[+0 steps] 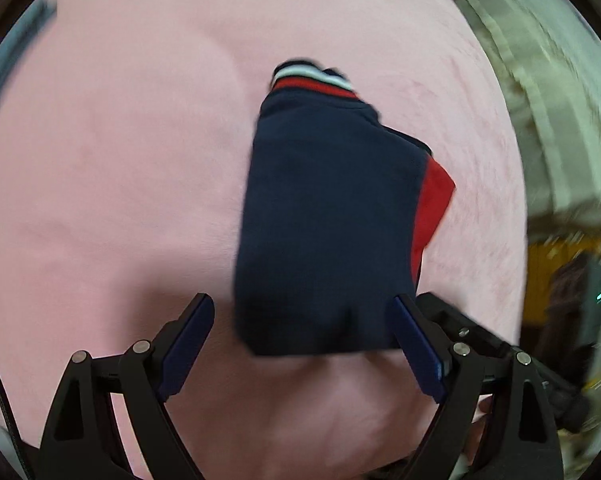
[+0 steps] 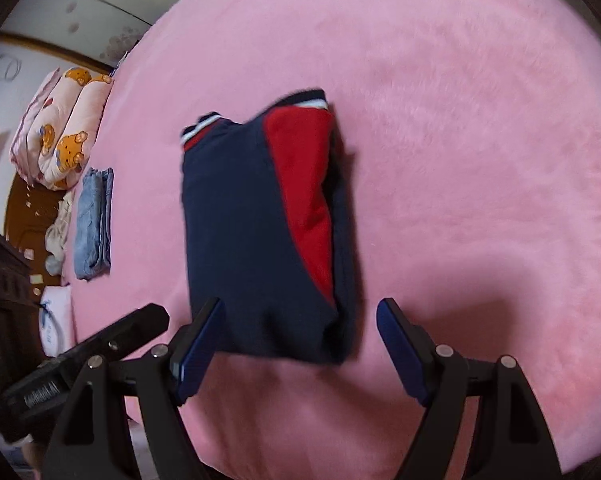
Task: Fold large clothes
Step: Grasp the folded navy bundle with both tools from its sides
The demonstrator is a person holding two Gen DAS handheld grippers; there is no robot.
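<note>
A pink blanket [image 2: 460, 120] covered the bed. The folded navy-and-red garment [image 2: 260, 224] lay mid-surface, long axis running near to far, its near edge just beyond both grippers. The left gripper [image 1: 304, 344] and right gripper [image 2: 300, 344] were spread wide, holding nothing, about equally near.

Room past the bed [image 1: 100, 160] smeared by motion blur in the left wrist view, jacket [image 1: 324, 220] edges soft there, left gripper [image 2: 76, 364] only partly in the right wrist view, quilt [image 2: 60, 128] print small, clutter beyond the jeans [image 2: 94, 224] unreadable
</note>
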